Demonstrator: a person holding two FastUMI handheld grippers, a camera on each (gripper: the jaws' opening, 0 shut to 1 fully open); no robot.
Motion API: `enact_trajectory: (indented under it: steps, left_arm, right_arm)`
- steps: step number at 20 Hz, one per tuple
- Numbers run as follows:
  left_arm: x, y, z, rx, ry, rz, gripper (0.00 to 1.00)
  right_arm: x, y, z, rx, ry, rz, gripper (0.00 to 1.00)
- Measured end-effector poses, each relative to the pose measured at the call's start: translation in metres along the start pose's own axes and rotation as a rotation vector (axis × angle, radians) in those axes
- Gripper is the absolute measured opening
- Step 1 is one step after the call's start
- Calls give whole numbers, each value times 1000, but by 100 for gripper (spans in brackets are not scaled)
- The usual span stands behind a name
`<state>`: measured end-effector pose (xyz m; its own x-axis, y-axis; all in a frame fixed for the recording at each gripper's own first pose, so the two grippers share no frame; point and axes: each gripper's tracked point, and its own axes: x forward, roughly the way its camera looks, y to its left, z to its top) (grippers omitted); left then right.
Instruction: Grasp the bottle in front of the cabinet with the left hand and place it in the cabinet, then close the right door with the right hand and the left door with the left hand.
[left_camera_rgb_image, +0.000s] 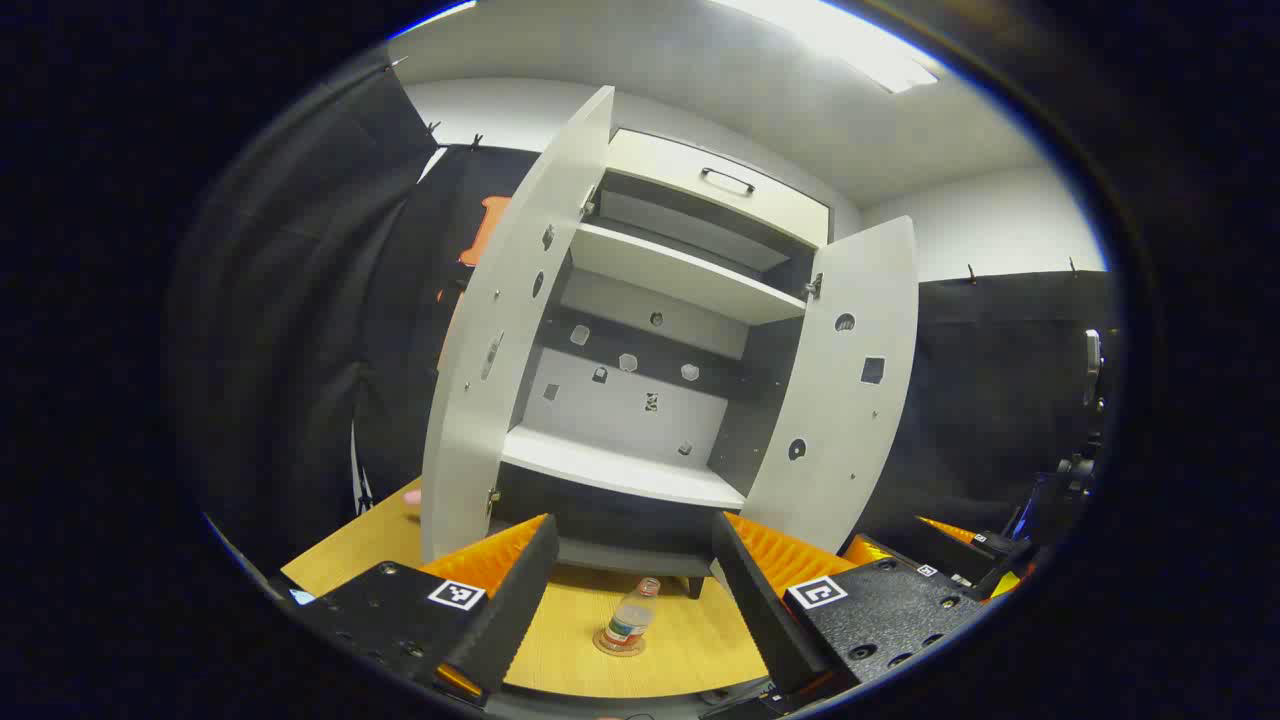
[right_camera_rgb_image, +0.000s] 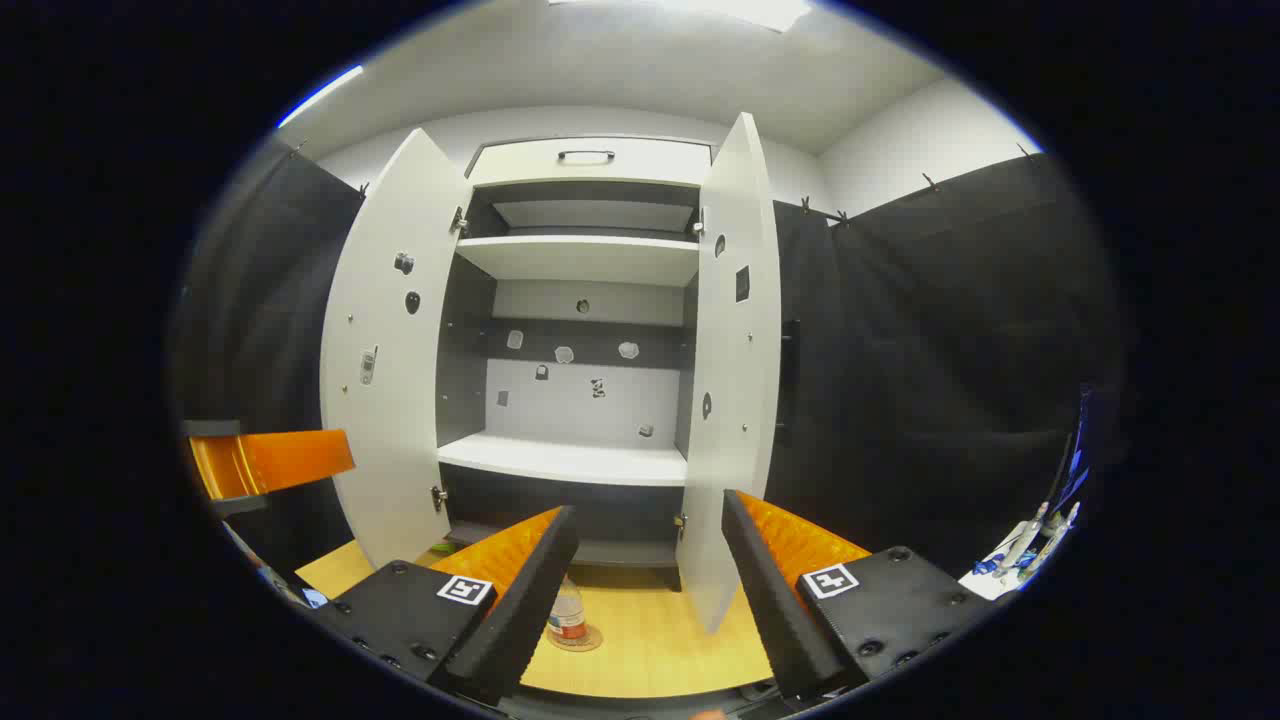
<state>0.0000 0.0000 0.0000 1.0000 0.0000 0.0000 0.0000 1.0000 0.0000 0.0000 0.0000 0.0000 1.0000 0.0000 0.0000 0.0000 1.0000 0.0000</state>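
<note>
A small clear bottle (left_camera_rgb_image: 630, 620) with a red cap stands upright on a round coaster on the wooden table (left_camera_rgb_image: 690, 650), just in front of the white cabinet (left_camera_rgb_image: 660, 280). Both cabinet doors stand wide: left door (left_camera_rgb_image: 500, 340), right door (left_camera_rgb_image: 850, 380). My left gripper (left_camera_rgb_image: 633, 525) is open, above and short of the bottle, with nothing between its fingers. In the right gripper view the bottle (right_camera_rgb_image: 567, 612) shows beside the left finger of my open right gripper (right_camera_rgb_image: 648, 510). This gripper faces the cabinet's lower shelf (right_camera_rgb_image: 565, 460), with the right door (right_camera_rgb_image: 735, 400) straight ahead.
A drawer with a handle (left_camera_rgb_image: 727, 181) tops the cabinet. Small stickers dot the cabinet's back panel (left_camera_rgb_image: 640, 395). The right gripper (left_camera_rgb_image: 960, 550) shows at the lower right of the left gripper view. The left gripper (right_camera_rgb_image: 270, 460) shows at the left of the right gripper view. Black cloth walls surround the booth.
</note>
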Motion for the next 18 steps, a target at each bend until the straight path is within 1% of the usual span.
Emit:
enact_trajectory:
  steps: [1, 2, 5, 6, 9, 13, 14, 15, 16, 18]
  left_arm:
    - [0, 2, 1, 11, 1, 3, 95]
    - [0, 6, 0, 27, 4, 11, 97]
    - [1, 14, -3, 61, 15, 31, 97]
    - [1, 16, -2, 59, 14, 34, 95]
    - [1, 24, -3, 48, 15, 59, 95]
    - [12, 30, -1, 52, 7, 109, 95]
    - [15, 28, 0, 53, 3, 117, 95]
    - [20, 26, 1, 52, -1, 123, 95]
    - [24, 24, 1, 51, -1, 129, 95]
    - [30, 17, 1, 54, 0, 137, 95]
  right_arm:
    - [-1, 2, 0, -2, -1, -1, 100]
    - [-2, 3, 0, -8, -2, -4, 96]
    - [-2, 4, -2, -17, 1, -18, 97]
    - [-1, 4, -3, -9, 9, -22, 97]
    - [3, 6, -7, 8, 31, -15, 96]
    - [15, -1, -5, -15, 22, -8, 97]
    - [20, -4, -4, -16, 22, -2, 91]
    - [25, -6, -3, -15, 20, 4, 91]
    - [30, -10, -1, -14, 20, 9, 96]
    - [43, -15, 2, -10, 16, 26, 96]
